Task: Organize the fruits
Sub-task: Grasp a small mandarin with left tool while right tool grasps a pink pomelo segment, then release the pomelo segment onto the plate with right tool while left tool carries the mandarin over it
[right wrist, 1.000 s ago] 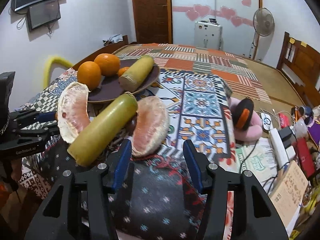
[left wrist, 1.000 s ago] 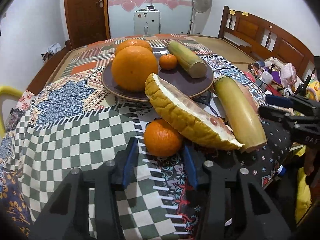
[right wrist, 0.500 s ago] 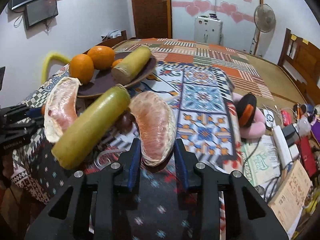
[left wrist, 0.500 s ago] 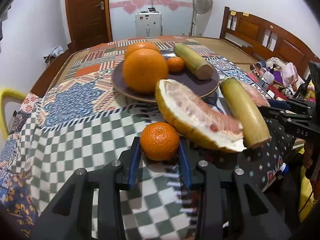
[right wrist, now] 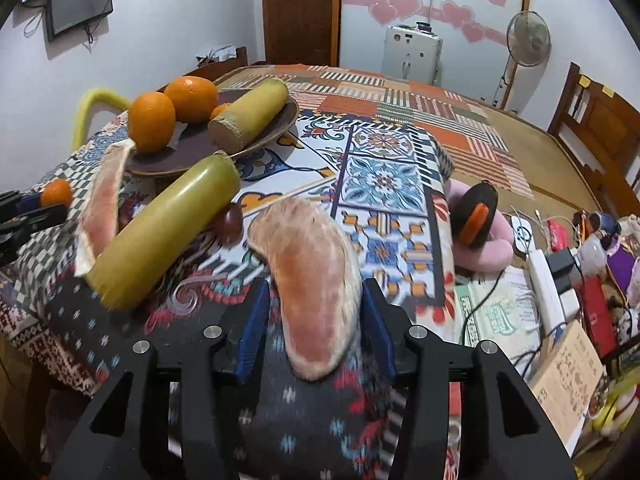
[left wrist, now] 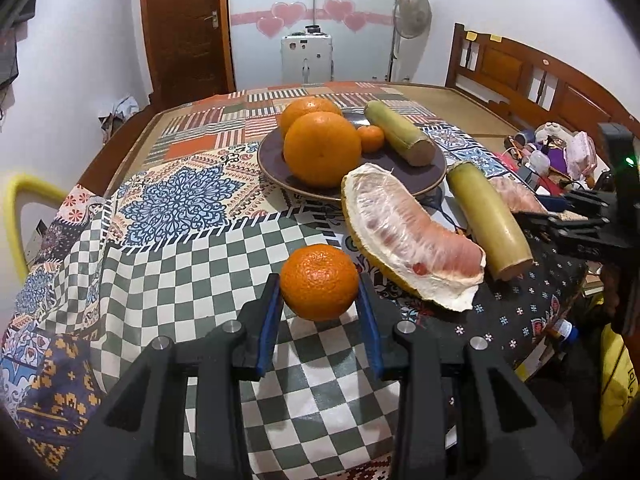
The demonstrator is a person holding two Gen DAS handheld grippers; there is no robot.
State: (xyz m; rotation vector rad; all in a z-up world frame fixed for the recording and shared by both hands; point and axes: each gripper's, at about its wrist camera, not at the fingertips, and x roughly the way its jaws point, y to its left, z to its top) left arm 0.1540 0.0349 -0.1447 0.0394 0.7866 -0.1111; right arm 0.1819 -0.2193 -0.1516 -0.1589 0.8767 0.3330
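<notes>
My left gripper (left wrist: 320,300) is shut on a small mandarin (left wrist: 319,282) and holds it above the checked tablecloth. My right gripper (right wrist: 316,312) is shut on a pink pomelo wedge (right wrist: 312,276), lifted off the cloth. A dark plate (left wrist: 276,168) holds two big oranges (left wrist: 322,148), a small mandarin (left wrist: 371,138) and a sugarcane piece (left wrist: 400,134). Another pomelo wedge (left wrist: 408,236) and a second sugarcane piece (left wrist: 488,220) lie in front of the plate. A grape (right wrist: 230,222) lies beside the cane.
The table's right side (right wrist: 560,272) holds cables, boxes, a pink cushion (right wrist: 488,248) and small clutter. A yellow chair back (left wrist: 24,208) stands at the left. A wooden bed frame (left wrist: 540,80) and a fan (left wrist: 412,12) stand behind the table.
My left gripper closed on the small mandarin and lifted it. My right gripper closed on the pomelo wedge and raised it off the cloth.
</notes>
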